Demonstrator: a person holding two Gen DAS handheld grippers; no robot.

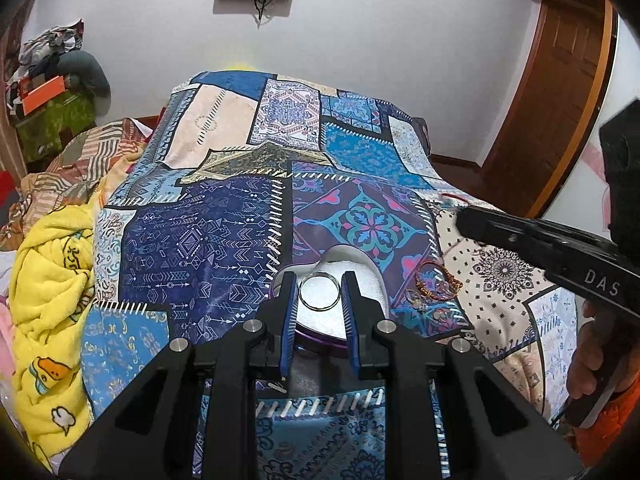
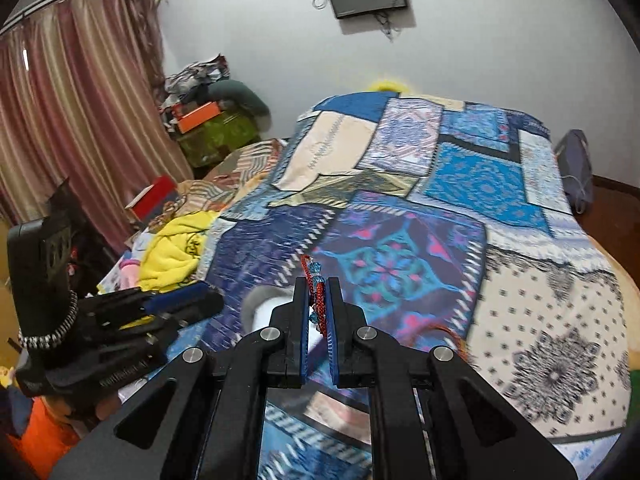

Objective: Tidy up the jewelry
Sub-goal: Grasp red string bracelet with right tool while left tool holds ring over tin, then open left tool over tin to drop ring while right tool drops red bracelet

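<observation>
"DAS" in white letters on right tool (image 1: 460, 216) body; other print too blurred to read

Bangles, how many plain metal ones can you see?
1: the bangle sits between the left gripper fingers, over the white-lined box. Others may hide in the jewelry pile.

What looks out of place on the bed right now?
Loose jewelry lies in a tangled heap on the quilt, outside the white-lined box. Only the ring sits inside. The right gripper pinches a red beaded bracelet.
</observation>
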